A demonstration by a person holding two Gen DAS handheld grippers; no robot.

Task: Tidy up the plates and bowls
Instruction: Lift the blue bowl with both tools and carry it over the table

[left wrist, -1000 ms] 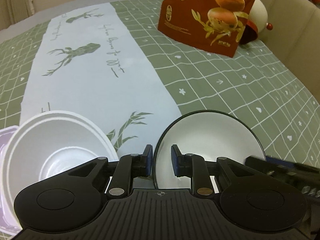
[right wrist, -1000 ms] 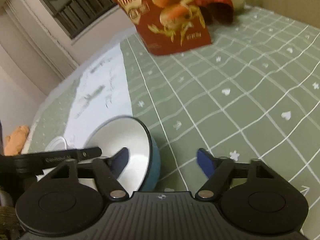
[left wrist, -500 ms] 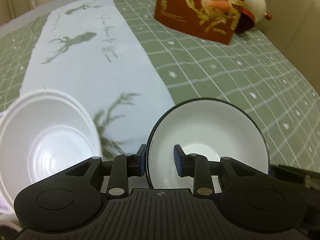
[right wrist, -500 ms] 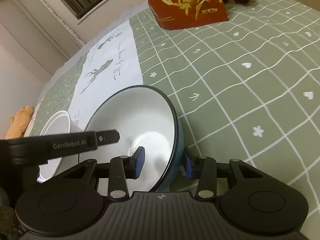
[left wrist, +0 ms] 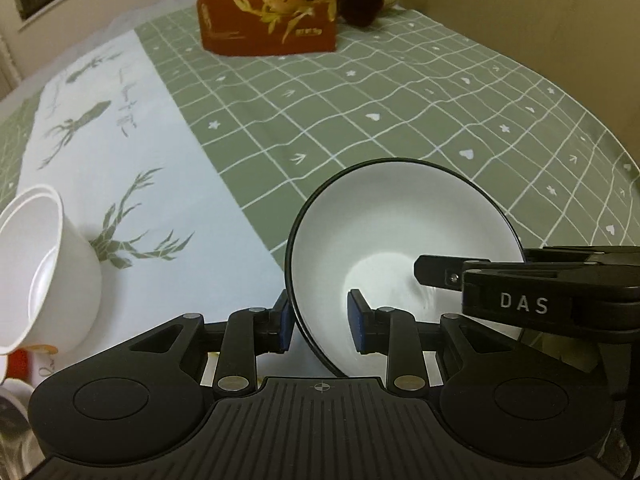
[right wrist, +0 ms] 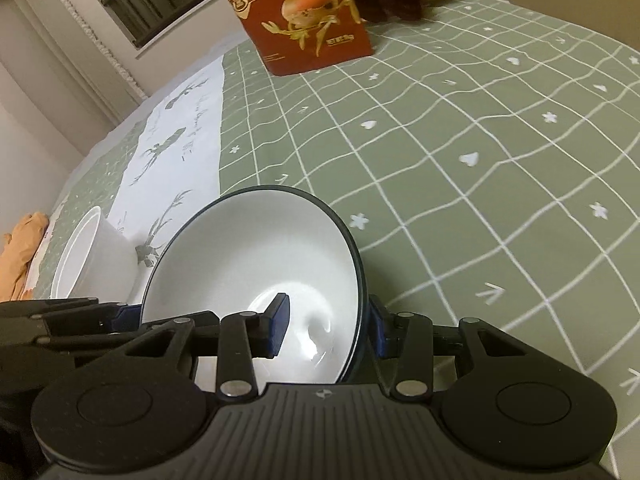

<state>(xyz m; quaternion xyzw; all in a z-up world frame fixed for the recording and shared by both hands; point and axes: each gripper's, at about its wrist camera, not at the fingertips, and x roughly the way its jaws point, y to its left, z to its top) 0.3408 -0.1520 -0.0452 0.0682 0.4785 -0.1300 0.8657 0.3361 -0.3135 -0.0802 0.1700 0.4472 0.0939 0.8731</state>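
A white ceramic bowl with a dark blue outside [left wrist: 400, 240] is held tilted above the green checked tablecloth [left wrist: 400, 100]. Its right wall is clamped by the right gripper [right wrist: 326, 330]; the left gripper [left wrist: 318, 322] straddles the opposite rim, its pads apparently loose. The stacked white plastic bowls [left wrist: 36, 272] are seen tipped in the left view; only the right view shows an orange cloth [right wrist: 20, 256] beyond them.

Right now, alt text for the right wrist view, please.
The right gripper is clamped on the near rim of a dark-rimmed white bowl, one pad inside and one outside, above a green checked tablecloth. To the left, the left gripper reaches the bowl's other side, with a white plastic bowl behind it. A red snack bag stands at the far edge.
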